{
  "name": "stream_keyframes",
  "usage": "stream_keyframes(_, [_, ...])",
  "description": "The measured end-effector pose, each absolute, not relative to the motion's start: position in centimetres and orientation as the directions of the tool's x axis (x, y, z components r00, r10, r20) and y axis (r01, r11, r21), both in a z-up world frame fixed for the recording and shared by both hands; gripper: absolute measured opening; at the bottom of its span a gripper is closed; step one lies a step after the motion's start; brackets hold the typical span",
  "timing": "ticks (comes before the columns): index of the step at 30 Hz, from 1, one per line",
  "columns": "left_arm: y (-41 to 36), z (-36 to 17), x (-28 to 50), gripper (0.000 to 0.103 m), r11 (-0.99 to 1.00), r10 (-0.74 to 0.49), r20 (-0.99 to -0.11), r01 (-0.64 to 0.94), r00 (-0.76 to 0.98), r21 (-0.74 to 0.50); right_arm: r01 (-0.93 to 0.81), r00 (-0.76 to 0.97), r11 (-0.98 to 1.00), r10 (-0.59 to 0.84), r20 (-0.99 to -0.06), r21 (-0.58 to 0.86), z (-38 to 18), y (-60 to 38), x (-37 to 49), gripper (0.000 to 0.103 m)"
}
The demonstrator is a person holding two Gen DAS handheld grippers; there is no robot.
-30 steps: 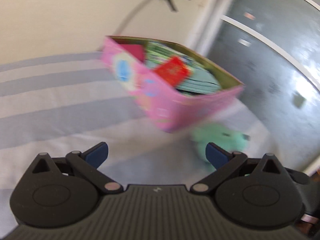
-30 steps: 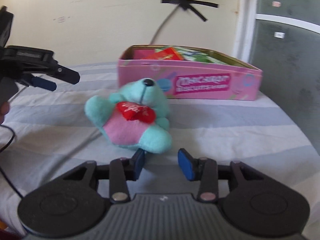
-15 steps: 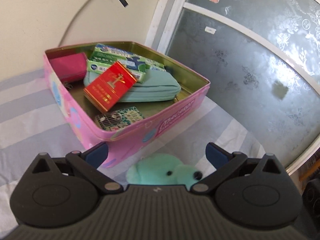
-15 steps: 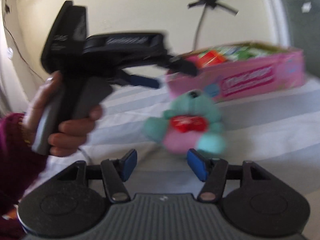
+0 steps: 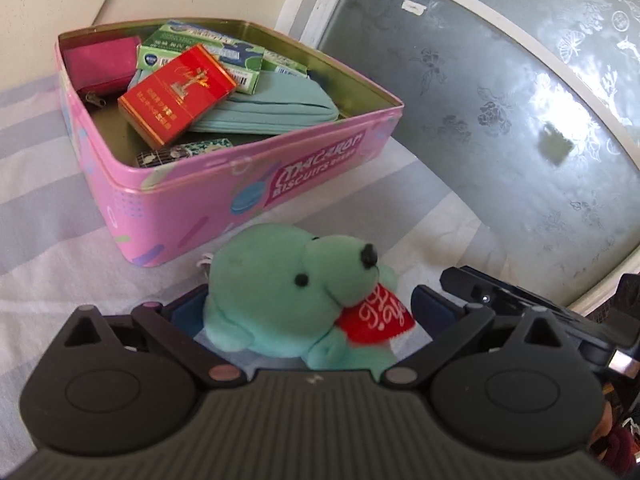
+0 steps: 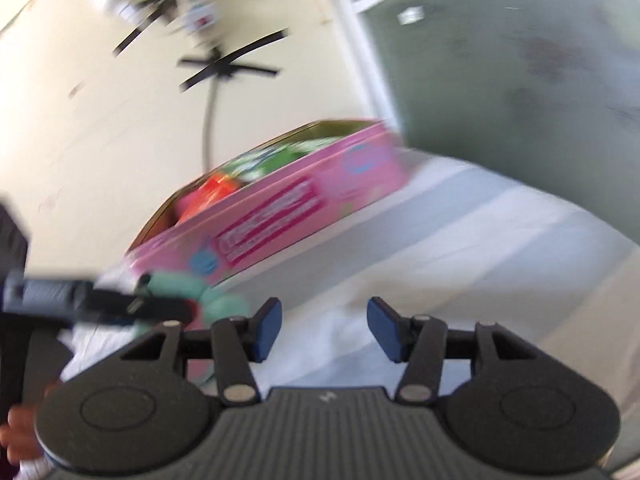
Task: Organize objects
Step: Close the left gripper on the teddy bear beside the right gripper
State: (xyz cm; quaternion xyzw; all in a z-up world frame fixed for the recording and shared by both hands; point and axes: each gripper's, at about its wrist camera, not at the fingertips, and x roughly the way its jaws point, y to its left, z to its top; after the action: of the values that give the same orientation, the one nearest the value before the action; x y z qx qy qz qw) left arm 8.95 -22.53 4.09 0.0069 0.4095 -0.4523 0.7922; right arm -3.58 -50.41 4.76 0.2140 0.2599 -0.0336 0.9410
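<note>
Left gripper [image 5: 304,312]: jaws spread wide on either side of the plush toy; the blue pads stand apart from its sides, so nothing is gripped.
Right gripper [image 6: 322,330]: jaws partly apart and closing, with only striped cloth showing between them; nothing held.
Plush toy [image 5: 288,300]: mint-green bear with a red heart [image 5: 376,316] under its chin, lying on the bed between the left jaws, just in front of the tin's near wall. In the blurred right wrist view it sits at about 8 o'clock, beside the other gripper's dark body.
Tin [image 5: 192,200]: pink biscuit tin, lid off, at 11 o'clock from the toy in the left wrist view.
Tin contents: a red packet [image 5: 176,94] lying tilted on a pale blue pouch [image 5: 272,108]; green boxes [image 5: 200,50] behind it; a magenta zip purse [image 5: 100,64] in the far left corner.
Bed [image 5: 44,216]: grey-and-white striped sheet carrying the tin and toy.
Frosted glass [image 5: 500,92]: patterned pane at 2 o'clock.
</note>
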Motion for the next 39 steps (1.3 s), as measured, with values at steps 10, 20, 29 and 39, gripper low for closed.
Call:
stream_keyframes(10, [-21.4,5.8,9.8,0.103,0.677,-0.661,-0.632,0.685,0.405,-0.269,-0.109,0.857,0.959,0.224,-0.464,0.262,4.9,-46.4,-4.4,0.076])
stream_keyframes(20, [-22.6,5.6,9.3,0.103,0.693,-0.621,-0.633,0.702,0.463,-0.166,-0.063,0.847,0.976,0.162,-0.506,0.207,4.6,-43.6,-0.8,0.073])
stream_keyframes(29, [-23.0,5.2,9.0,0.103,0.699,-0.608,-0.643,0.698,0.465,-0.157,-0.006,0.869,0.984,0.093,-0.487,0.179,5.1,-45.0,-1.5,0.076])
stream_keyframes(39, [-23.0,4.9,9.0,0.103,0.711,-0.596,-0.647,0.688,0.475,-0.150,-0.035,0.842,0.982,0.130,-0.524,0.186,3.9,-44.3,-0.6,0.077])
